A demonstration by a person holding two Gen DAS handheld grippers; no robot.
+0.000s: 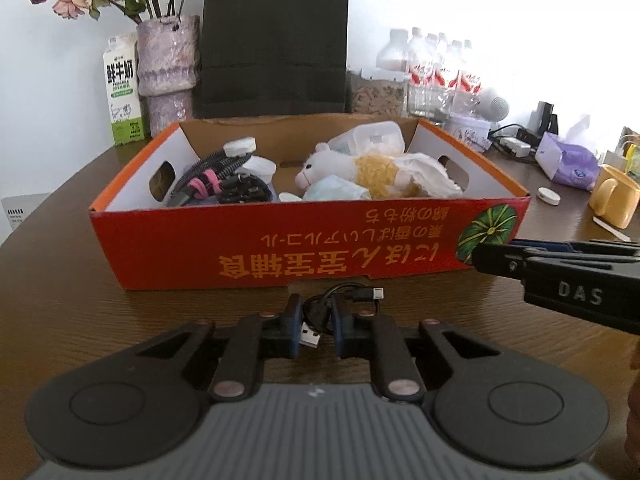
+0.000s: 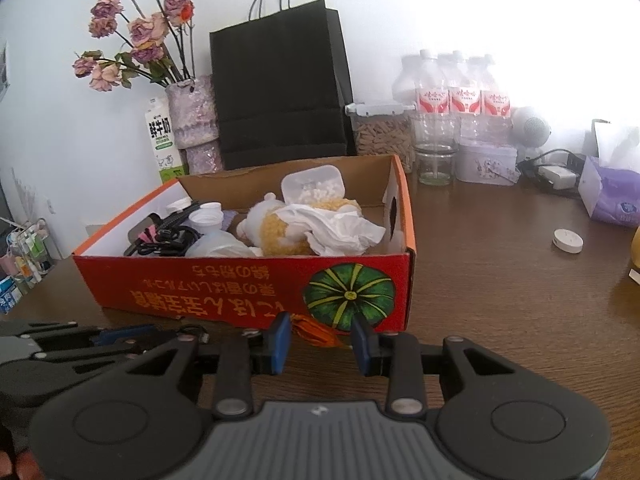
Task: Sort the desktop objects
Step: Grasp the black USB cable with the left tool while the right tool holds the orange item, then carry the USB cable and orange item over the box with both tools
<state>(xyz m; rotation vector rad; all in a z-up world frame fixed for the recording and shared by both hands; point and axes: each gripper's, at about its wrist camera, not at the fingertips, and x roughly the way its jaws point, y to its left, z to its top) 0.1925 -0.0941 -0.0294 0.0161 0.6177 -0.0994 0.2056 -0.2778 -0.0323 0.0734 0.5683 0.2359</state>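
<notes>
Sorting appears well advanced: the red cardboard box printed with a green pumpkin [image 1: 304,236] is already holding a white and yellow plush toy [image 1: 360,172], a crumpled white tissue [image 2: 340,228], a bundle of black and pink cables [image 1: 216,184], a clear lidded plastic container [image 2: 314,184] and small white caps. Left tool [image 1: 314,322] is closing its blue-padded fingers narrowly around a coiled black USB cable [image 1: 340,300], which is lying on the surface just in front of the box wall. Right tool [image 2: 320,344] is standing fairly wide, bracketing a small orange object [image 2: 316,330] that is resting against the box foot; whether the pads are touching it cannot be told. Judging from this, both items are awaiting transfer into the box, and a round white disc [image 2: 568,240] and a yellow mug [image 1: 612,200] are sitting well apart to the right. Dark brown wood-grain surface [image 2: 500,288] is carrying, along the pale wall, a black paper bag [image 2: 280,88], a mauve vase of dried roses [image 2: 192,120], a milk carton [image 1: 122,92], water bottles [image 2: 460,96] and a purple tissue pack [image 2: 612,196].
</notes>
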